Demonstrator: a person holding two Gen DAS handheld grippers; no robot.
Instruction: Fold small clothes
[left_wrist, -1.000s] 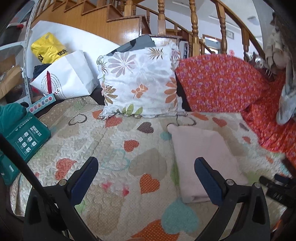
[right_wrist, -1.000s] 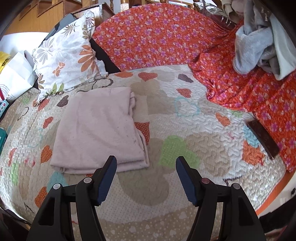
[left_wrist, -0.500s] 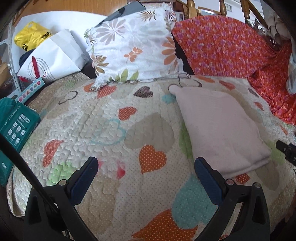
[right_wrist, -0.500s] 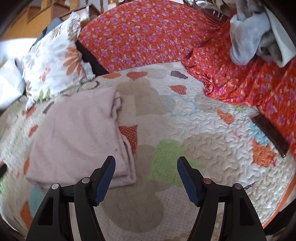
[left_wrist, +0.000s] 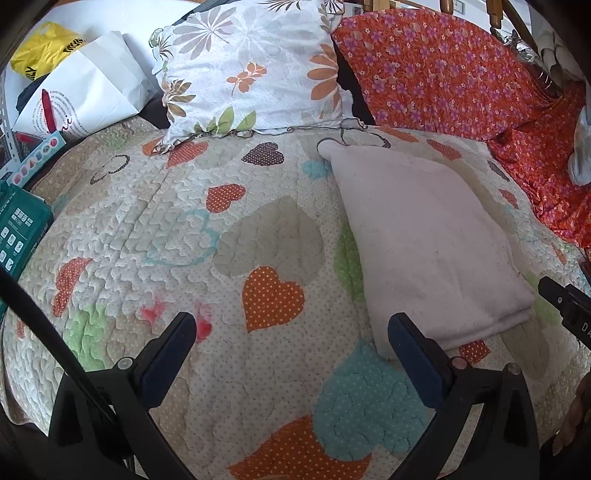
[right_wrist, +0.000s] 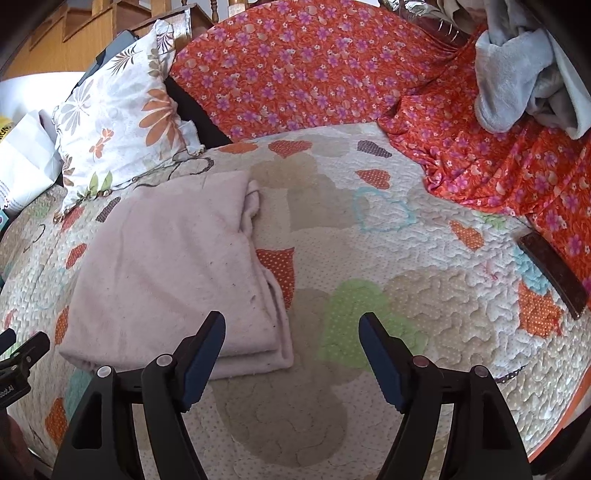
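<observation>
One folded pink garment (right_wrist: 173, 266), one floral pillow (left_wrist: 251, 66), one heart-print quilt (left_wrist: 147, 229), one dark flat object (right_wrist: 554, 273), two white paper bags (left_wrist: 85, 96), and perhaps several grey clothes heaped (right_wrist: 524, 85).

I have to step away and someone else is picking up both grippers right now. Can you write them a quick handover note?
Left tongs: open, empty, above the heart-print quilt, just left of the pink garment.
Right tongs: jaws opening, nothing between them, at the garment's near right corner.
Pink garment: lies folded flat on the quilt, layered edges at its near end.
Grey clothes: heaped, unfolded, on the orange floral cover at far right.
Left to do: any further fold of the pink piece, then probably the grey heap.
</observation>
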